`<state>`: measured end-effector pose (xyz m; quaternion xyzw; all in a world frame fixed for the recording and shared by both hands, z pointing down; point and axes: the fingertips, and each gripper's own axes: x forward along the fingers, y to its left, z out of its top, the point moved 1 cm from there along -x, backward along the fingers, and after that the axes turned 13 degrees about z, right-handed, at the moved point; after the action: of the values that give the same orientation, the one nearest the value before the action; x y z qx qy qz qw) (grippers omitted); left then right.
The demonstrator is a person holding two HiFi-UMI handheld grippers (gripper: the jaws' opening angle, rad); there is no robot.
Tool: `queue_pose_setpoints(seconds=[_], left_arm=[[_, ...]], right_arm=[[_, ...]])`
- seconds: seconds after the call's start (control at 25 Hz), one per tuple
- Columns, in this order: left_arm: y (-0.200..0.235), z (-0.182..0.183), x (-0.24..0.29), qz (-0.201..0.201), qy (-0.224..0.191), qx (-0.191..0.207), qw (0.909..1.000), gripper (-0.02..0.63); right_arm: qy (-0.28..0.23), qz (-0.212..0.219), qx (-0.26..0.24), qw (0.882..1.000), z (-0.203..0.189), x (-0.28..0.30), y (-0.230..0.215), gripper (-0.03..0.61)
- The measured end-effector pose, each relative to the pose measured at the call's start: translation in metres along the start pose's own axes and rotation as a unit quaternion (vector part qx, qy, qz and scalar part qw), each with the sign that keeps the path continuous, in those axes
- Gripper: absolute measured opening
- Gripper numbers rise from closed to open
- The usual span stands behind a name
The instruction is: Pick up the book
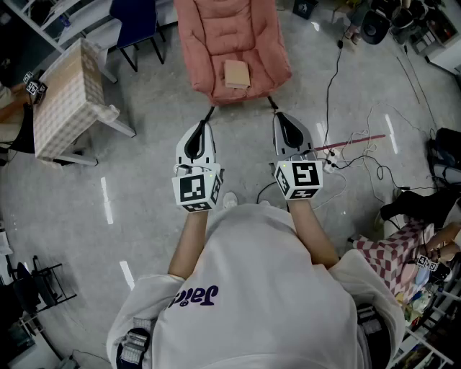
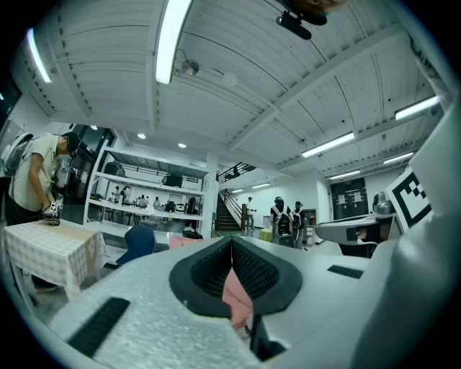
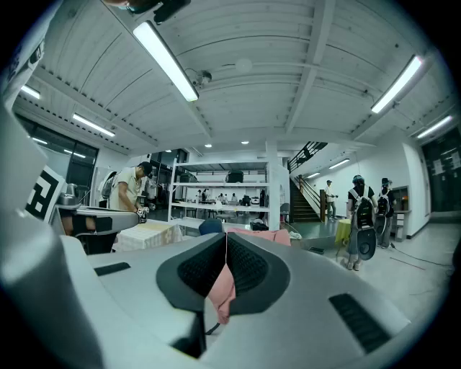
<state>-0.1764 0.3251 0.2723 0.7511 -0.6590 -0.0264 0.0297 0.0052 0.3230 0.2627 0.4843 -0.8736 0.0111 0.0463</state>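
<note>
A tan book (image 1: 236, 73) lies flat on the seat of a pink cushioned chair (image 1: 209, 43) at the top middle of the head view. My left gripper (image 1: 204, 125) and right gripper (image 1: 279, 116) are held side by side, level, pointing at the chair's front edge and still short of the book. Both are shut with nothing between their jaws. In the left gripper view the closed jaws meet at the left gripper (image 2: 232, 243), and a strip of the pink chair (image 2: 238, 295) shows beyond. The right gripper (image 3: 226, 238) looks the same, with the pink chair (image 3: 220, 292) past it. Neither gripper view shows the book.
A table with a checked cloth (image 1: 65, 101) stands to the left, and a blue chair (image 1: 137, 21) is behind it. Cables and a power strip (image 1: 328, 163) lie on the floor to the right. A person (image 2: 32, 180) works at the table, and others (image 3: 362, 216) stand far off.
</note>
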Motion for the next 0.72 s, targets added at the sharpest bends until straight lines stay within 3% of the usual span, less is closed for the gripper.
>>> queue_pose_setpoints(seconds=[0.4,0.72], left_arm=[[0.028,-0.013,0.003,-0.017,0.015,-0.020,0.9995,0.017],[0.000,-0.043,0.021,-0.044,0.048,-0.028,0.9975,0.017]], right_arm=[[0.034,0.028,0.040,0.998,-0.028,0.014,0.037,0.017],[0.064,0.046,0.056,0.995,-0.051,0.025,0.017,0.017]])
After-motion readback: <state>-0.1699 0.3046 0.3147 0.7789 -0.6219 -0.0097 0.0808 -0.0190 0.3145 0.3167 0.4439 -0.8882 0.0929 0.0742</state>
